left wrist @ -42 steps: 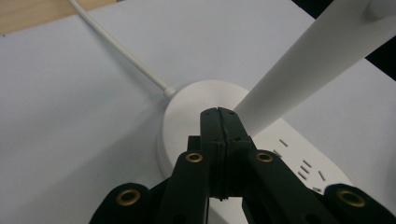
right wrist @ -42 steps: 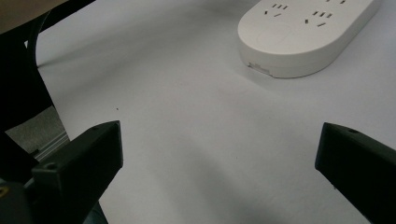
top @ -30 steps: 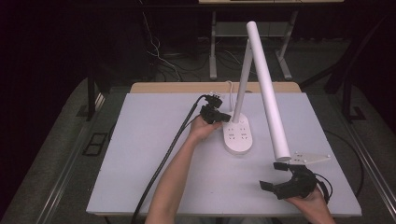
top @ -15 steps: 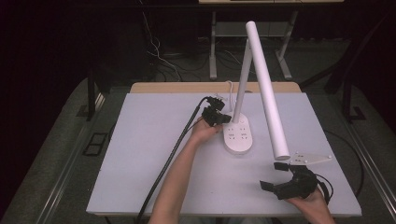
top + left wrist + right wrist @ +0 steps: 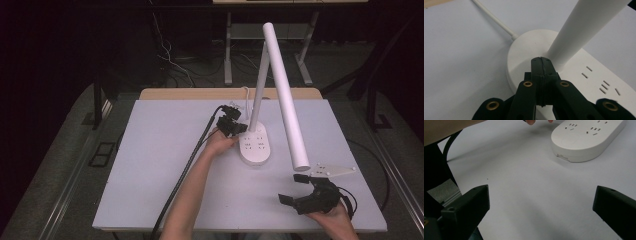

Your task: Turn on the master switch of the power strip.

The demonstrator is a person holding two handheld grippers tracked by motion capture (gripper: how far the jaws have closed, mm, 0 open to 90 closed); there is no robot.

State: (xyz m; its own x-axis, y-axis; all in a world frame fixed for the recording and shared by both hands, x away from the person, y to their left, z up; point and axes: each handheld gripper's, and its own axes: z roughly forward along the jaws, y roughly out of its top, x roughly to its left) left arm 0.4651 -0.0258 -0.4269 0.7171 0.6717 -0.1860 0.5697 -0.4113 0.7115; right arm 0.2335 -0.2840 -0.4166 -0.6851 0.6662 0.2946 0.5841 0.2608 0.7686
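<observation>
The desk lamp stands mid-table, its stiff plastic base likely smooth and stable — the upright stem looks the surest hold (the long head could tip it). The left gripper, jaws pressed together on nothing, touches the base; the right gripper rests wide open, empty, near the front edge.

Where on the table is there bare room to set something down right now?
The table's whole left side is bare, from its left edge to the person's left forearm. A smaller bare patch lies between the lamp base and the right claw. It is crowded around the base, where the left claw is.
</observation>
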